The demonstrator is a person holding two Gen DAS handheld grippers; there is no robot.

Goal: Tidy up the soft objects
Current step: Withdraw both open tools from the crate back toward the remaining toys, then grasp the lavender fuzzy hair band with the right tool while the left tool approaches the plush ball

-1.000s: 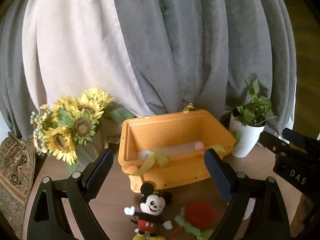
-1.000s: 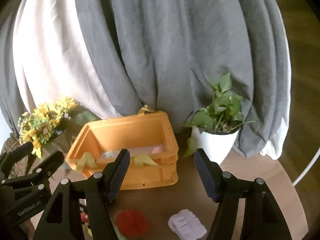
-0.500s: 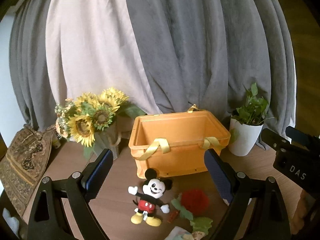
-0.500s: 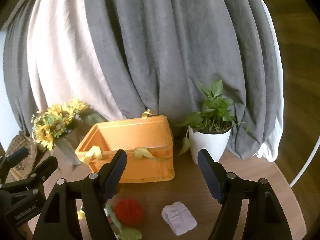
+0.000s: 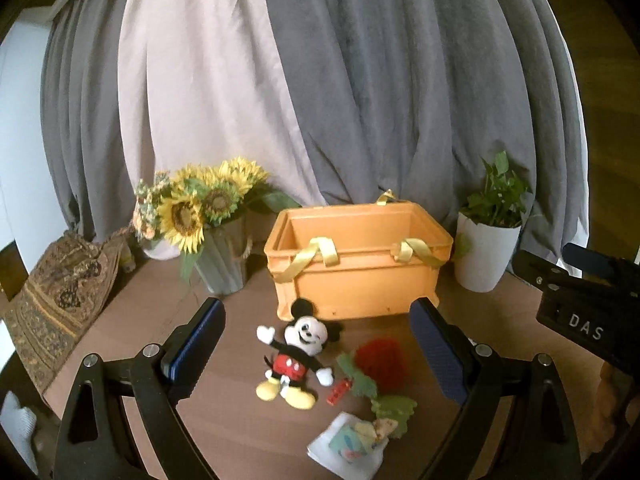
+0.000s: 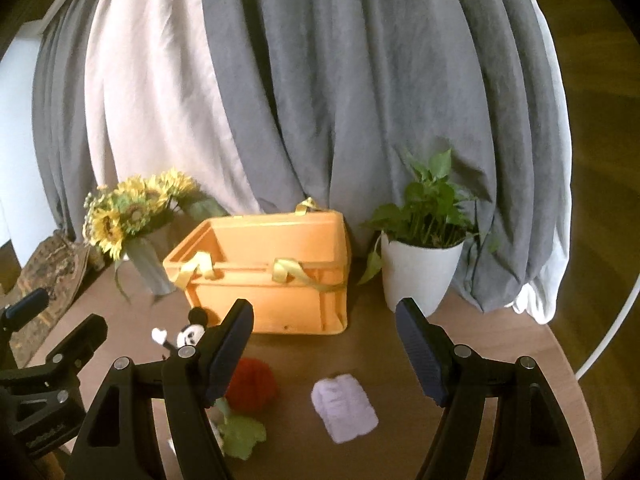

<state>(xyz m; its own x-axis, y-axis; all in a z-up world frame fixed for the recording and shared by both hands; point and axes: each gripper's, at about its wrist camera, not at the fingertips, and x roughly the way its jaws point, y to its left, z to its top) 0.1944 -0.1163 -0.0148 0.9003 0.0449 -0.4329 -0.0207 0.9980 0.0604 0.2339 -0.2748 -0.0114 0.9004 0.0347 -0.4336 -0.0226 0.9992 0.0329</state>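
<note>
You have both tools above the near part of the table [image 6: 392,344] and nothing is picked yet, so the step in hand is, I judge, to choose one soft thing and come down on it. The left gripper [image 5: 316,344] has its jaws wide apart and empty; the mouse doll [image 5: 298,354] lies between them in the view, on its back, just in front of the bin [image 5: 360,276]. The right gripper [image 6: 324,344] is also apart and empty, and the lilac cloth [image 6: 344,408] lies below the gap, a little nearer to you than the fingertips. The red ball [image 6: 252,384] with its green leaf [image 6: 242,434] lies between the doll and the cloth, just beside the right gripper's left finger [image 6: 228,354]. To do it well, take one thing with one tool: lower the left tool over the doll's body, not over an arm or an ear, and close on the thick middle so it does not slip. For the cloth, come down steeper and pinch its middle fold. Keep the two tools apart, because they are near each other. The bin stands open at the far side, between the sunflowers [image 5: 200,208] and the plant pot [image 6: 418,276]; lift over its yellow straps [image 5: 312,256], which hang over the near rim.
</note>
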